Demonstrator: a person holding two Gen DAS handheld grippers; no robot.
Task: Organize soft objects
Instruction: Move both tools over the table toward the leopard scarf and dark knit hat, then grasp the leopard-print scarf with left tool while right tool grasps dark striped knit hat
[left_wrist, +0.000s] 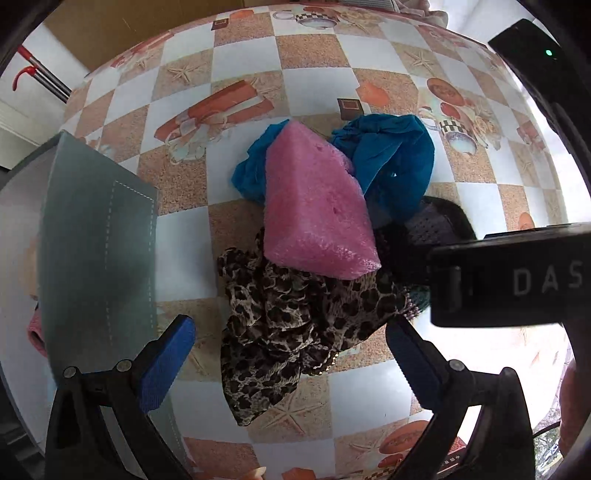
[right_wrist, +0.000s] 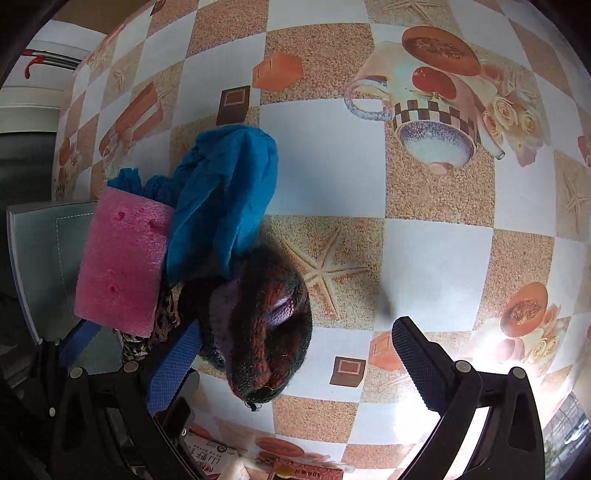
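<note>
soft objects lie heaped on the checked tablecloth (right_wrist: 436, 258): pink foam block (left_wrist: 317, 206) atop blue cloth (left_wrist: 391, 158) and leopard fabric (left_wrist: 288, 332), dark knit hat (right_wrist: 269, 325) beside. left gripper (left_wrist: 291, 365) and right gripper (right_wrist: 295, 365) hang over the heap, fingers spread, empty. grey bin (left_wrist: 96, 240) stands just left.

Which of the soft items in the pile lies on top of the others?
The pink foam block; it rests over the blue cloth and leopard-print fabric.

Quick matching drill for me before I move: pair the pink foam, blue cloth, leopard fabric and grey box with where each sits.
Things:
1. pink foam block
2. blue cloth
3. leopard-print fabric
4. grey box

Places:
A. far side of the pile
B. left of the pile
C. on top of the pile
D. nearest the open left gripper

Pairs: 1-C, 2-A, 3-D, 4-B
</note>
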